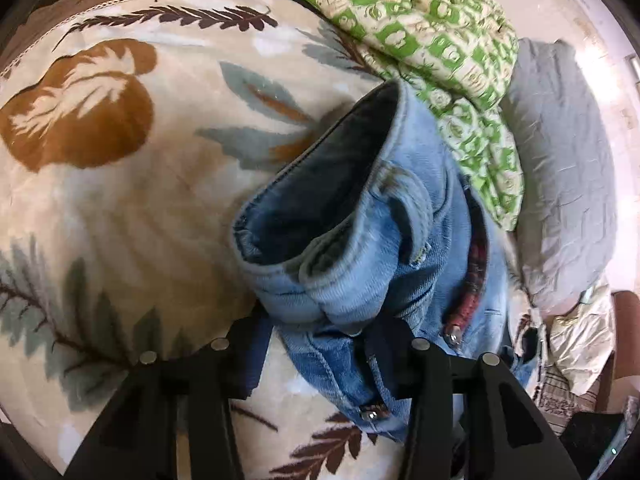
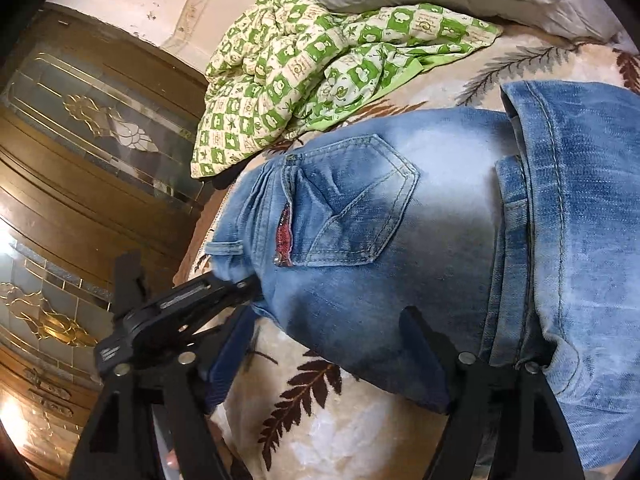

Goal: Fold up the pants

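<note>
The light blue jeans (image 1: 360,216) lie bunched on a cream leaf-print blanket (image 1: 120,200). In the left wrist view my left gripper (image 1: 320,344) stands open, with the waistband corner of the jeans between its dark blue pads. In the right wrist view the jeans (image 2: 400,208) show a back pocket and a red patch, with a leg folded over at the right. My right gripper (image 2: 332,364) is open, its right finger (image 2: 424,364) over the jeans' lower edge. The left gripper (image 2: 192,300) also shows there, at the waistband corner.
A green and cream checked quilt (image 1: 432,40) lies bunched past the jeans, with a grey pillow (image 1: 560,168) beside it. A brown wardrobe with glass panels (image 2: 80,152) stands off the bed's edge in the right wrist view.
</note>
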Tool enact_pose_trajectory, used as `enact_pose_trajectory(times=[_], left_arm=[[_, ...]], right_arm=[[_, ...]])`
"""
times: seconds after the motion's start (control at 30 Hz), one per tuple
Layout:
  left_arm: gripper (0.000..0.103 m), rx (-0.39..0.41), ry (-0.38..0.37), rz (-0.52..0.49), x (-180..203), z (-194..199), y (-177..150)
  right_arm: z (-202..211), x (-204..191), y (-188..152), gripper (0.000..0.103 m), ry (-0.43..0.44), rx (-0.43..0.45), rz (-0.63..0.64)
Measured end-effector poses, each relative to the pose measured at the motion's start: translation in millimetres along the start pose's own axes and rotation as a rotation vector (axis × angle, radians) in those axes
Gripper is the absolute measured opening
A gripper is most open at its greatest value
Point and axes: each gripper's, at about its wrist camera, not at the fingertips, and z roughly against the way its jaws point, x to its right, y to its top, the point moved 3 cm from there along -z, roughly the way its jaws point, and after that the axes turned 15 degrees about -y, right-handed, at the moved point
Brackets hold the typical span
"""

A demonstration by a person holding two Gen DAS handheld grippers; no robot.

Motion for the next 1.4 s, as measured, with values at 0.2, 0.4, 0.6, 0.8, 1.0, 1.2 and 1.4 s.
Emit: enact_pose_trajectory(times=[0.2, 0.4, 0.6, 0.8, 1.0, 1.2, 1.4], left_arm=[[0.029, 0.050, 0.037, -0.124, 22.6, 17.2, -5.1], [0.027, 0.062, 0.072, -0.211, 40.8, 15.9, -2.7], [0.043, -0.009, 0.014, -0.044, 10.0, -3.1, 9.3], [0.045, -0.011, -0.142, 0.130, -13.6, 3.9, 10.9], [0.058, 0.025, -0.180, 0.126, -9.5, 15.7, 13.0], [0.030, 0.016, -0.044, 0.080, -6.4, 9.7, 16.3], [0.022, 0.146, 0.093, -0.378, 85.4, 46.5, -16.5]], right_arm=[[6.0, 1.5, 4.1, 0.078, 0.017, 0.002, -0.019], [5.5, 4.2, 7.9, 0.078, 0.032, -0.007, -0.045], [2.8, 1.7, 8.8, 0.078, 0.031, -0.028, -0.048], [17.3, 0.0, 10.9, 0.078, 0.016, -0.028, -0.026], [26.5, 6.8, 8.2, 0.078, 0.034, -0.017, -0.041], [20.3, 12.6, 5.9, 0.078, 0.059, -0.024, -0.056], [29.0, 26.8, 11.8, 0.078, 0.084, -0.011, -0.087]])
